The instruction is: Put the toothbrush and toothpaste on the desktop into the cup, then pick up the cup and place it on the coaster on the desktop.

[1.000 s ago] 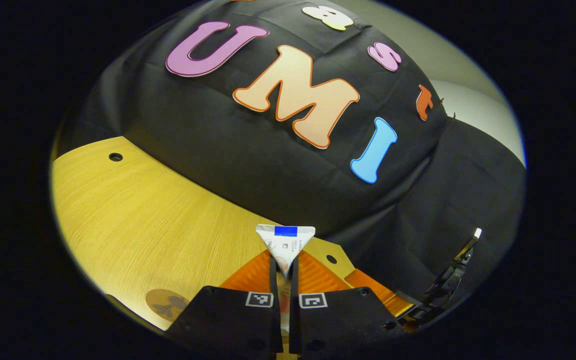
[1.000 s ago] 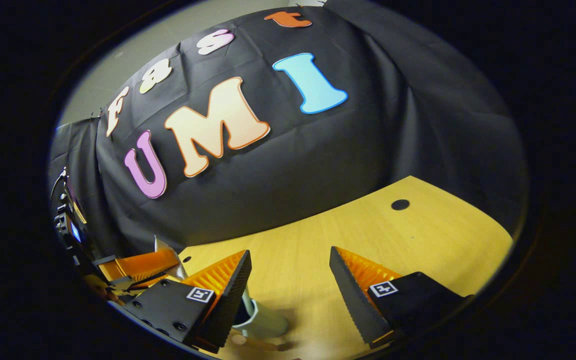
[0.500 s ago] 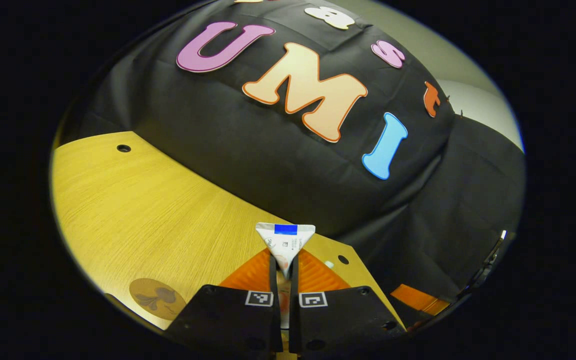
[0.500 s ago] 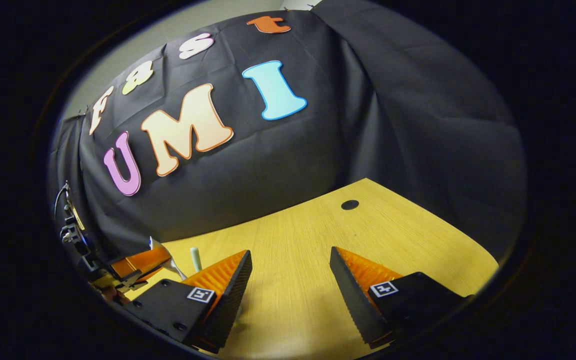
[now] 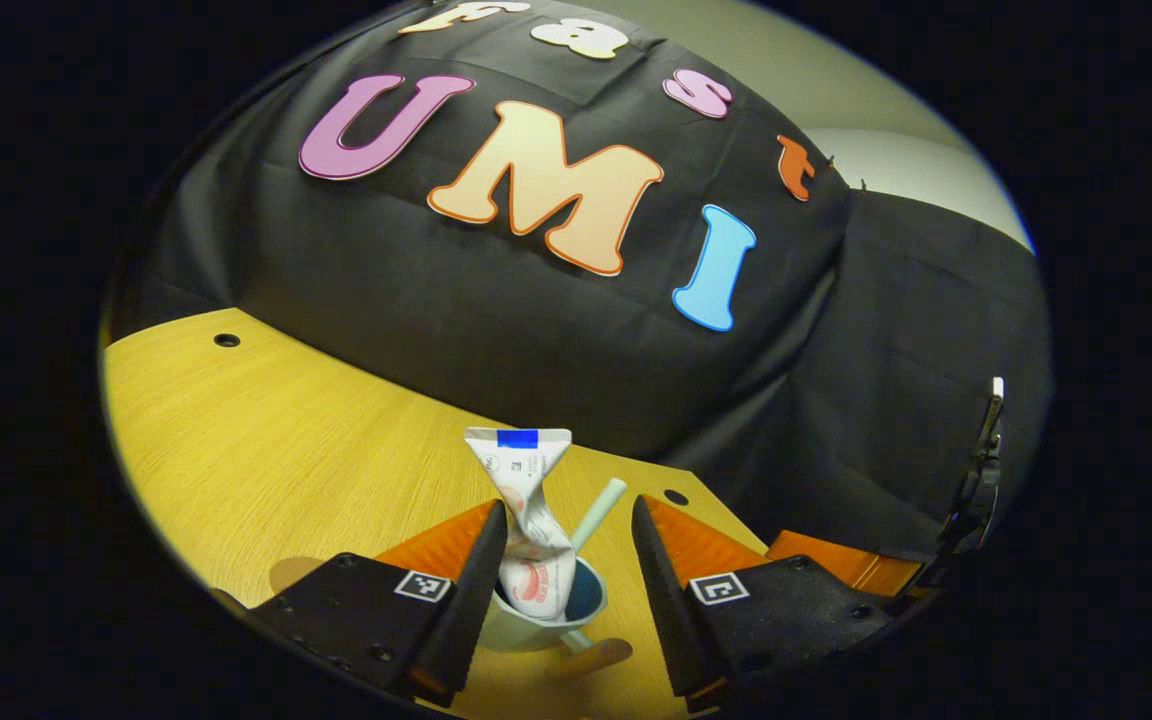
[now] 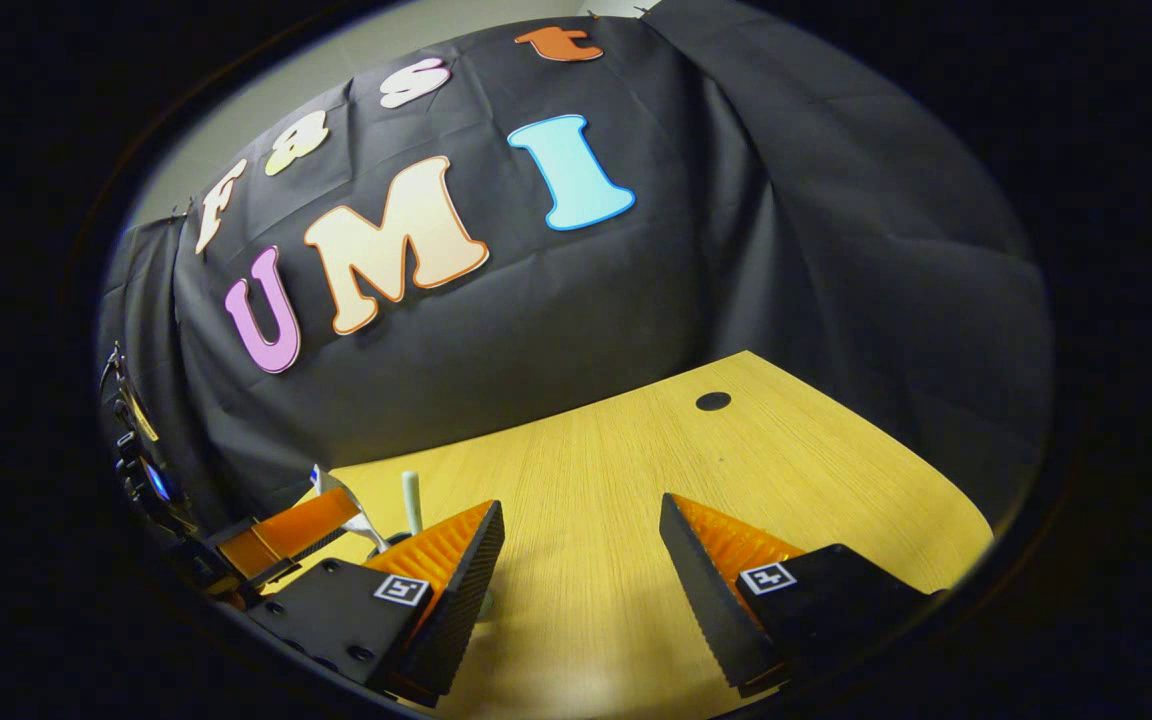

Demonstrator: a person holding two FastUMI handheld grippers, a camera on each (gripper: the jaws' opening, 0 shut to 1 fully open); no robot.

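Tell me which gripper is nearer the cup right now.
Left. The left gripper is open with its fingers on either side of the cup; the right gripper hangs open off to the side over bare desktop.

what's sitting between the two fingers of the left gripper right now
In the left gripper view, the cup sits between the open left gripper's jaws, with the toothpaste and toothbrush standing in it.

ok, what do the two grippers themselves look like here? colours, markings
Both match. The left gripper has two wedge-shaped fingers with orange ribbed outer faces and black serrated inner pads, on black mounts with small screws, each bearing a square black-and-white marker tag. The right gripper is built the same: orange ribbed fingers, black toothed pads, one tag per mount.
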